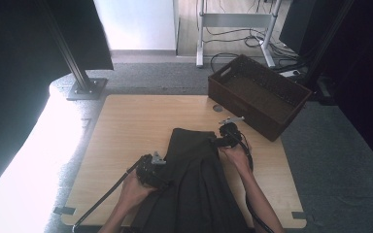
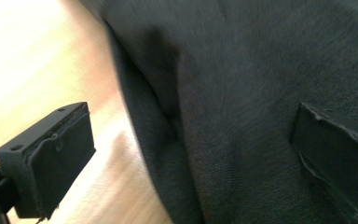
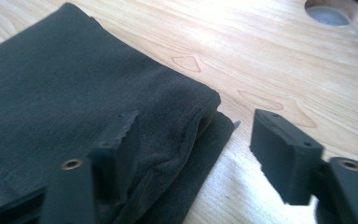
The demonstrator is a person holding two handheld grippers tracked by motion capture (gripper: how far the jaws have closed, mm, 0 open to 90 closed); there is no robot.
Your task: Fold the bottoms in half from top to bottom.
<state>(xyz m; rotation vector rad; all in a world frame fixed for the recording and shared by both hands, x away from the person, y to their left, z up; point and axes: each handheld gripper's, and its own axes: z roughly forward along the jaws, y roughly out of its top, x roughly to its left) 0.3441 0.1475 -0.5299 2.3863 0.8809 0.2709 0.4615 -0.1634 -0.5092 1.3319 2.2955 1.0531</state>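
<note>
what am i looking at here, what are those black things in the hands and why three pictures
A person sits at a wooden table and holds a hand-held grasping tool in each hand: the left tool and the right tool. The wide picture comes from a camera above the table. The other two come from small cameras riding on each tool, looking along its two black jaws.

On the table lies a dark folded cloth, and at the far right corner stands a dark brown basket.

Nothing is gripped at this moment. Both tools stand open at the cloth's edges: in the left gripper view the cloth lies between wide-apart jaws, and in the right gripper view one jaw rests over its corner.
</note>
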